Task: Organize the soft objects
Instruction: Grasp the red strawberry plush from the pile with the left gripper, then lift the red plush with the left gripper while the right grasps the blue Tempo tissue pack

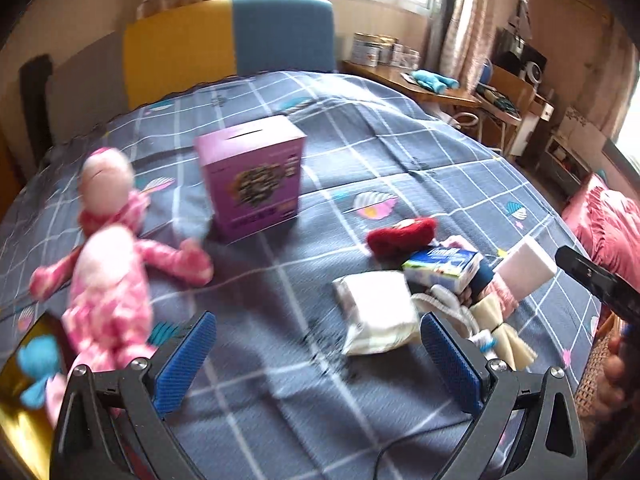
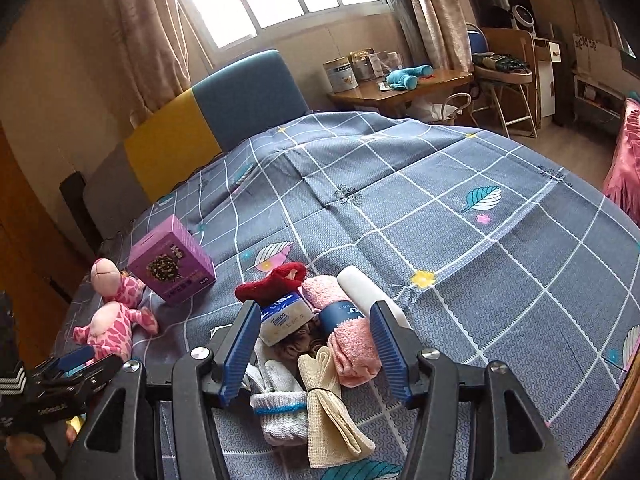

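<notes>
The soft pile (image 2: pixel 320 344) on the bed (image 2: pixel 460 216) is seen straight ahead of the right gripper (image 2: pixel 316 348), whose fingers (image 2: pixel 240 352) are spread wide and hold nothing — the pink rolled towel (image 2: pixel 352 344) lies between them with its long axis running roughly along the fingers, the beige cloth (image 2: pixel 332 412) and grey sock (image 2: pixel 280 408) nearest below. The left gripper (image 1: pixel 316 364) is likewise wide open and empty over bare bedspread, with the white packet (image 1: pixel 376 312) just ahead toward its right finger and the pink plush (image 1: pixel 108 264) off to its left — the right gripper is judged nearer the pile.
</notes>
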Tool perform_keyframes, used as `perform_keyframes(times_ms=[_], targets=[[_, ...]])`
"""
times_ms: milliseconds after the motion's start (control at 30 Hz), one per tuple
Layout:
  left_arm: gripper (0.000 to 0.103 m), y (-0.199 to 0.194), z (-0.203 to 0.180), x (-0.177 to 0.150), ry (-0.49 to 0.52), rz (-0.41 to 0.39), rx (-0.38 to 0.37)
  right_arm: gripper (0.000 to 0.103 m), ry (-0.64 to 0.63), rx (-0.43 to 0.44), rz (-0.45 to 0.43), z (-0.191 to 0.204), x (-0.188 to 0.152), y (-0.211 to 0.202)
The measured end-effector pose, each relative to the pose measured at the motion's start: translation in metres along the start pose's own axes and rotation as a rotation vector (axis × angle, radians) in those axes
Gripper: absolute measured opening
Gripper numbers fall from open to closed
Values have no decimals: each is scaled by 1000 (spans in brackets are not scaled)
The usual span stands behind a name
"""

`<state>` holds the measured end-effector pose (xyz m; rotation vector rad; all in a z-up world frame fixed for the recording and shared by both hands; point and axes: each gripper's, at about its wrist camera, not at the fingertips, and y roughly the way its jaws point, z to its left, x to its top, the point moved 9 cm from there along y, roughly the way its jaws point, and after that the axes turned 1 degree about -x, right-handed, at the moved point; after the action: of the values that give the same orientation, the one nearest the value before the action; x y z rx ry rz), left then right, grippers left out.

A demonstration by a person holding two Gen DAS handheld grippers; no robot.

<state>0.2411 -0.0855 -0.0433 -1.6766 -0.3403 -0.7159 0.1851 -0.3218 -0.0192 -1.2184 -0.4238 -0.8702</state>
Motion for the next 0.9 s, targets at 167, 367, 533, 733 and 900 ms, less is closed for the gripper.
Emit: perform_keyframes(times_ms=[167, 367, 533, 733, 900], targets=[[102, 47, -42, 26, 95, 51, -57, 59, 59, 3, -19, -11, 5, -3], [93, 93, -76, 46, 137, 99, -113, 60, 101, 14, -31, -18, 9, -5], [86, 126, -95, 58, 169, 120, -103, 61, 123, 29, -32, -20, 10, -4], [85, 165, -107, 57, 181, 197, -109, 61, 150, 45, -20, -23, 9, -2], [36, 173, -96, 47, 86, 231, -203, 61, 167, 46, -23, -27, 10, -2]])
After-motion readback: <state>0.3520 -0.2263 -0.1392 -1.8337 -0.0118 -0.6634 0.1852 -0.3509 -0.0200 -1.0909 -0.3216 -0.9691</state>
